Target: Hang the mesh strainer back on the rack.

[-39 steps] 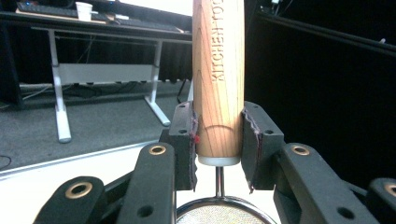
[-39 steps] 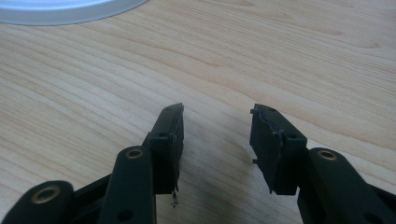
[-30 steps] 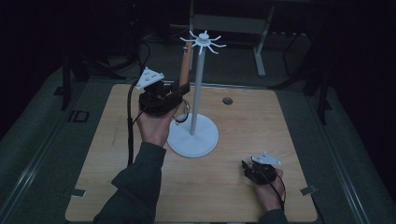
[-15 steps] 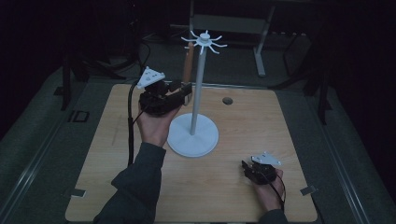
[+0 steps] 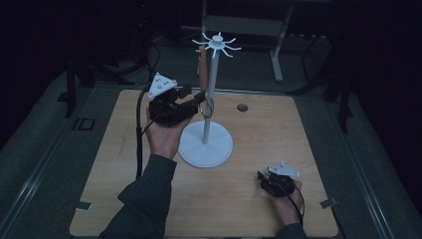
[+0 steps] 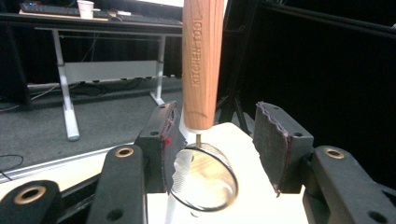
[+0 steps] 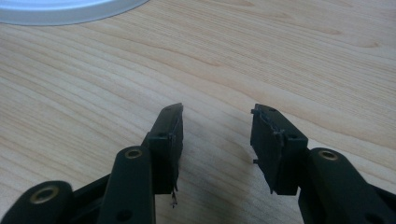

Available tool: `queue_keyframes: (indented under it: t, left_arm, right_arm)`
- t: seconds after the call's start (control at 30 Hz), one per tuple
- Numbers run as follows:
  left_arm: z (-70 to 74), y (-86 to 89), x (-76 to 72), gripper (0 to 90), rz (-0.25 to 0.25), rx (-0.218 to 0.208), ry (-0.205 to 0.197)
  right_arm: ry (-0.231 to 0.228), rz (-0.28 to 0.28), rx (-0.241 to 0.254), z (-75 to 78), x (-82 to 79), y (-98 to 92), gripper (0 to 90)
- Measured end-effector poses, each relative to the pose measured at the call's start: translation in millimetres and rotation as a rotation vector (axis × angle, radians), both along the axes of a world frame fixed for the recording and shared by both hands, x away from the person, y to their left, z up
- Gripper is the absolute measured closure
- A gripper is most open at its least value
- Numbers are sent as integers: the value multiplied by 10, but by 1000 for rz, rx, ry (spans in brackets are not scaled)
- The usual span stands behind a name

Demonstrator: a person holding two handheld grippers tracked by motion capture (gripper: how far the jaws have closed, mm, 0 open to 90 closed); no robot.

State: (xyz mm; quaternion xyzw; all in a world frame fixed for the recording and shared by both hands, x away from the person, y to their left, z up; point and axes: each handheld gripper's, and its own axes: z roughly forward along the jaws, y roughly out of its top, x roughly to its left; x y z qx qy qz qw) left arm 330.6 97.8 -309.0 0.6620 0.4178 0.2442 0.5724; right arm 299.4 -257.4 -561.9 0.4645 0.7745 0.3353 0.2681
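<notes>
Opened just now, the left gripper's (image 6: pixel 212 144) fingers (image 6: pixel 166 137) are spread around the strainer (image 6: pixel 201 70) hung from the white stand (image 5: pixel 212 89), wooden handle between them, untouched; the right gripper (image 7: pixel 217 140) is rested open on the table (image 5: pixel 308 129)

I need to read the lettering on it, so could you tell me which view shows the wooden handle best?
The left gripper view: the wooden handle hangs close, lettering legible. The high view shows it small and dim beside the stand's pole.

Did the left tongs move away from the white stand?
No. The left tongs stay by the stand's pole; their jaws have just been opening around the hanging wooden-handled tool.
</notes>
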Motion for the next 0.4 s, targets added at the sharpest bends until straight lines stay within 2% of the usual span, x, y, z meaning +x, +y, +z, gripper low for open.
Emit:
queue_keyframes:
  t: [0.27,0.4]
  left_arm:
    - [-32,-3,-17,483,-4,20,7]
    - [-74,-23,-50,475,5,69,10]
  right_arm:
    - [-2,-4,0,1,-1,-4,535]
    - [-3,-17,8,4,0,-30,532]
